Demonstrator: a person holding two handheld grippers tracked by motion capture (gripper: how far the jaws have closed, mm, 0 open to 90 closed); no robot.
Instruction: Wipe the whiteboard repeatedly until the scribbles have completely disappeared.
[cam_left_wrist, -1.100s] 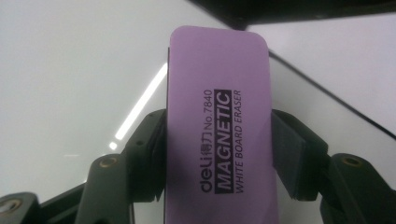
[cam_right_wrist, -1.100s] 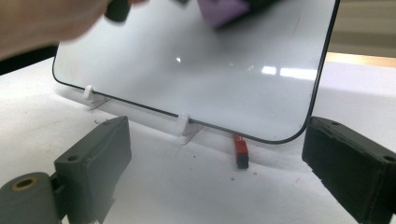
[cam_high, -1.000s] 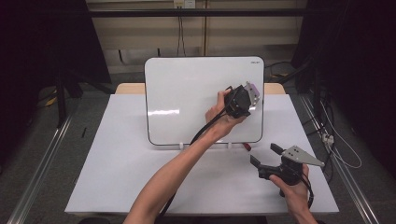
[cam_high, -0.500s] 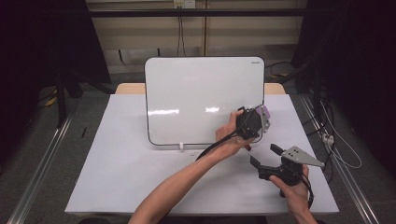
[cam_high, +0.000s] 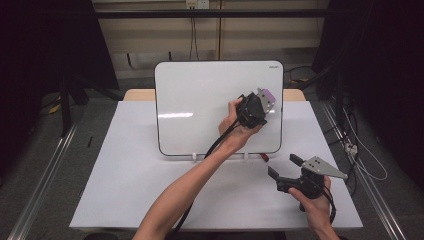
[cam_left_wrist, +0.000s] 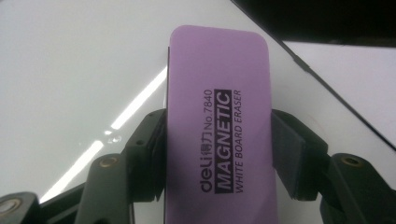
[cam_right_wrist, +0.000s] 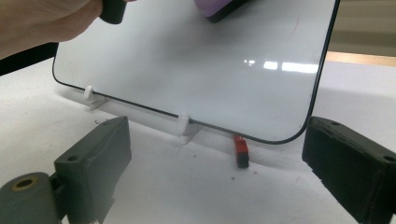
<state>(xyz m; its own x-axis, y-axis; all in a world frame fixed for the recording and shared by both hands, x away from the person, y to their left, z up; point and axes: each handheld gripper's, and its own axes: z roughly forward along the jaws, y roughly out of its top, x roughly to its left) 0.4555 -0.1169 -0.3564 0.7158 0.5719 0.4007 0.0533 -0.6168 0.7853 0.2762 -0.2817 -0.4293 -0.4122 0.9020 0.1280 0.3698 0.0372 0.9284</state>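
A white glossy whiteboard with a thin black rim and rounded corners (cam_high: 200, 105) stands nearly upright on two small white plastic clip feet (cam_right_wrist: 184, 127) at the far middle of a white-covered table (cam_high: 125, 180). The left gripper (cam_high: 261, 102), held in the person's left hand (cam_high: 235, 125), is raised against the board's upper right area, and its two black jaws are clamped on the long sides of a purple rectangular eraser with rounded corners (cam_left_wrist: 219, 135), printed "deli No.7840 MAGNETIC WHITE BOARD ERASER". In the left gripper view the eraser lies flat against or just over the board's shiny face, close to its dark right edge; whether the underside actually touches cannot be told. The board's surface looks clean, with bright strips of reflected light across it. The right gripper (cam_high: 282, 167), topped by a grey three-cornered plate, rests low over the table at the near right in the person's right hand (cam_high: 315, 205), well apart from the board; its jaws stand wide apart with nothing between them. Beyond those jaws, a small red and black object (cam_right_wrist: 241, 150) lies on the table just in front of the board's lower right corner.
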